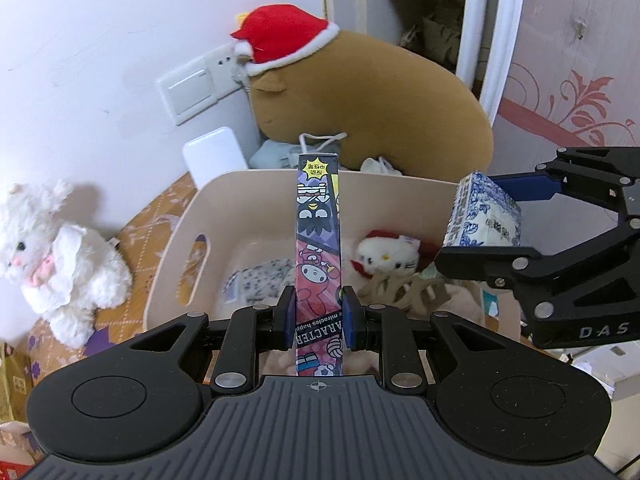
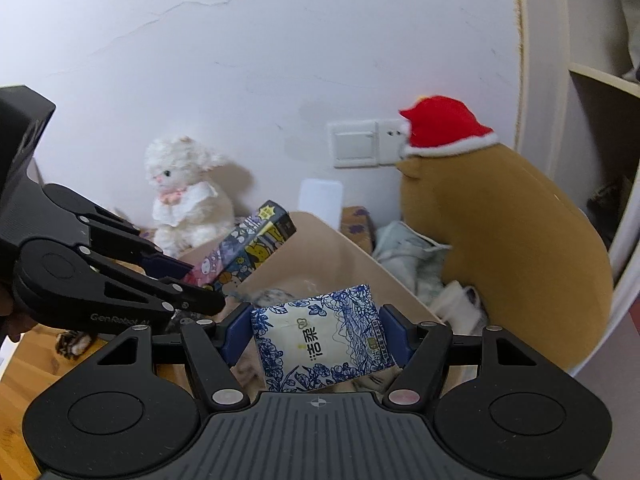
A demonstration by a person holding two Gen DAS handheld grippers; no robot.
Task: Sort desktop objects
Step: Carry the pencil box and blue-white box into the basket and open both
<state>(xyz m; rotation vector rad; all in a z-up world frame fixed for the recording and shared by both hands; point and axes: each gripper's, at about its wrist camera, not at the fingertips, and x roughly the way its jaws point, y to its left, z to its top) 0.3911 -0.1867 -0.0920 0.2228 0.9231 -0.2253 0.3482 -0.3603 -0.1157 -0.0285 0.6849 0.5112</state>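
My left gripper (image 1: pixel 319 316) is shut on a tall cartoon-printed box (image 1: pixel 318 240) and holds it above the beige storage bin (image 1: pixel 172 264). The box also shows in the right wrist view (image 2: pixel 244 252), with the left gripper (image 2: pixel 200 284) at the left. My right gripper (image 2: pixel 316 336) is shut on a blue-and-white tissue pack (image 2: pixel 320 340) over the bin (image 2: pixel 352 256). The pack also shows in the left wrist view (image 1: pixel 480 216), held by the right gripper (image 1: pixel 476 220) at the bin's right side. Inside the bin lie a small Hello Kitty plush (image 1: pixel 386 258) and a patterned cloth (image 1: pixel 256 276).
A large brown plush with a red hat (image 1: pixel 372 96) sits behind the bin against the wall. A white fluffy plush (image 1: pixel 52 252) sits left of the bin. A white device (image 1: pixel 214 156) leans on the wall below a wall switch (image 1: pixel 192 88). Crumpled cloths (image 2: pixel 412 252) lie by the brown plush.
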